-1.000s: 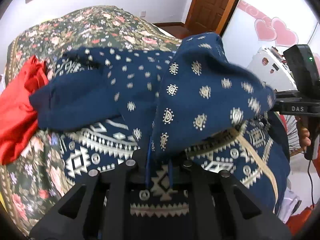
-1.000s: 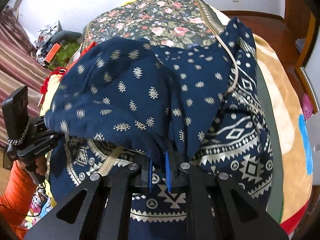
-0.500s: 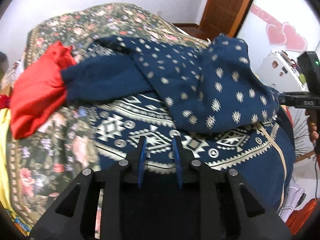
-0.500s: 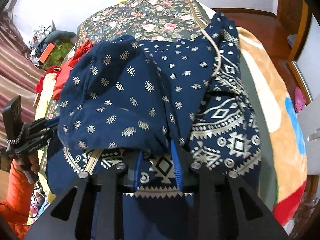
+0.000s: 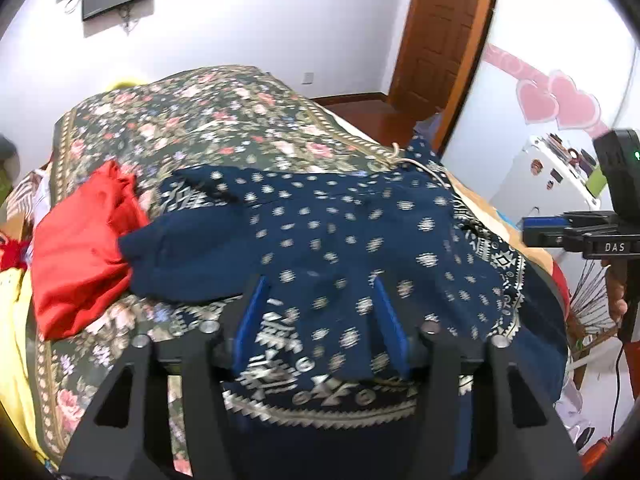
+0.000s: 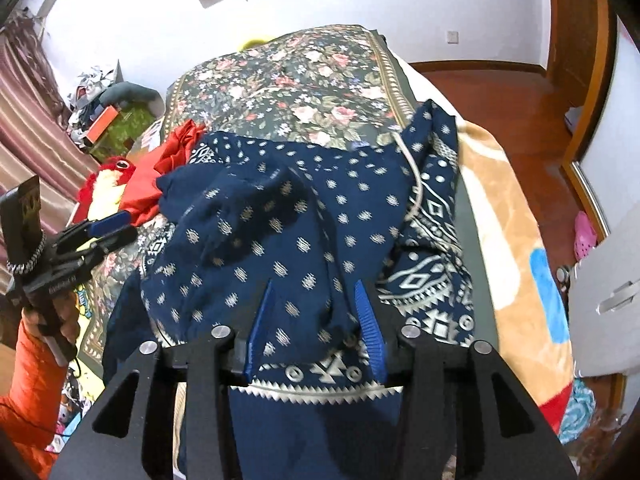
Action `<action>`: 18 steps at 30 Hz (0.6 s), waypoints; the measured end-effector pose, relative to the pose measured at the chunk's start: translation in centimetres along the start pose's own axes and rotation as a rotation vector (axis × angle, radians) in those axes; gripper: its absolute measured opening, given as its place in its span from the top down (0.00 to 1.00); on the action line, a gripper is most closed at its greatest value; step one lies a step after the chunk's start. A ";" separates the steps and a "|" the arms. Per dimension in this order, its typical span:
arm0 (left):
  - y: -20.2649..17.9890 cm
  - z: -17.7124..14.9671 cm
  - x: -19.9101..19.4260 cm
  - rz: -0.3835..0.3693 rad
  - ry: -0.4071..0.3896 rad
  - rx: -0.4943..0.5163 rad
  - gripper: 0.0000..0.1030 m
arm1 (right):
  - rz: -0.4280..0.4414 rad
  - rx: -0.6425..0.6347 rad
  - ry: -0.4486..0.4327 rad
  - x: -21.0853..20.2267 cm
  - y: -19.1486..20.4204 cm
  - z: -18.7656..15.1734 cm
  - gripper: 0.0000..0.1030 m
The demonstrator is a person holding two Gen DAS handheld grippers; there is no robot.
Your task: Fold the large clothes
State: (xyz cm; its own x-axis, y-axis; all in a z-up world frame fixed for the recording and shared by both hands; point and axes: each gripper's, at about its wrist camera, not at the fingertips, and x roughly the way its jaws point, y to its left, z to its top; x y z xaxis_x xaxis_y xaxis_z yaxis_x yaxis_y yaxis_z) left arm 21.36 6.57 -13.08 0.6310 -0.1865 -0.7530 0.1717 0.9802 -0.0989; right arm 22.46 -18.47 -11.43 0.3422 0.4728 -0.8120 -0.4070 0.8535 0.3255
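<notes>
Left gripper point(image 5: 320, 280) and right gripper point(image 6: 314, 284), jaws just parted, grip nothing.
The navy patterned fabric garment point(image 5: 340, 240) lies folded on the floral bedspread point(image 5: 192, 128).

Left gripper point(image 5: 320, 316): black angular frame with triangular cut-outs, silver round screw heads, blue ribbed fingers point(image 5: 251, 318).
Right gripper point(image 6: 316, 316): same black frame, silver screws, blue ribbed pads point(image 6: 367, 326); white lettering "DAS" on its side; black box with green light, black cable below.
Sleeve point(image 6: 30, 392): orange, apparently padded.
</notes>
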 end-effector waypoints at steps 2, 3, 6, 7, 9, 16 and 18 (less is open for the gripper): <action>-1.2 -0.3 1.1 -0.010 0.023 0.025 0.43 | 0.007 -0.006 0.022 1.1 0.4 -0.1 0.57; -1.5 -0.5 1.7 -0.010 0.040 0.033 0.43 | 0.014 -0.009 0.039 1.9 0.6 -0.3 0.57; -2.3 -1.8 3.9 0.013 0.105 0.061 0.43 | 0.019 -0.009 0.099 4.1 0.7 -1.1 0.57; -2.2 -2.2 4.4 0.020 0.120 0.064 0.43 | 0.016 -0.006 0.123 4.8 0.6 -1.5 0.57; -1.9 -3.2 5.6 0.039 0.165 0.062 0.43 | 0.012 0.001 0.162 6.1 0.4 -2.1 0.57; -0.2 -3.6 4.8 0.027 0.160 0.031 0.42 | 0.020 -0.015 0.165 5.9 0.0 -1.5 0.57; 0.8 -2.8 4.0 0.022 0.135 0.012 0.42 | 0.017 -0.011 0.136 5.1 -0.5 -0.8 0.57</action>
State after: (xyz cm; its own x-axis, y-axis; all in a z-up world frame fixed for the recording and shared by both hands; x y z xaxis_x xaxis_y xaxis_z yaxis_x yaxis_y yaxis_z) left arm 21.90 6.78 -18.01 0.5272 -0.1532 -0.8358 0.1681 0.9830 -0.0741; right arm 23.72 -16.61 -16.13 0.2173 0.4525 -0.8649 -0.4215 0.8427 0.3350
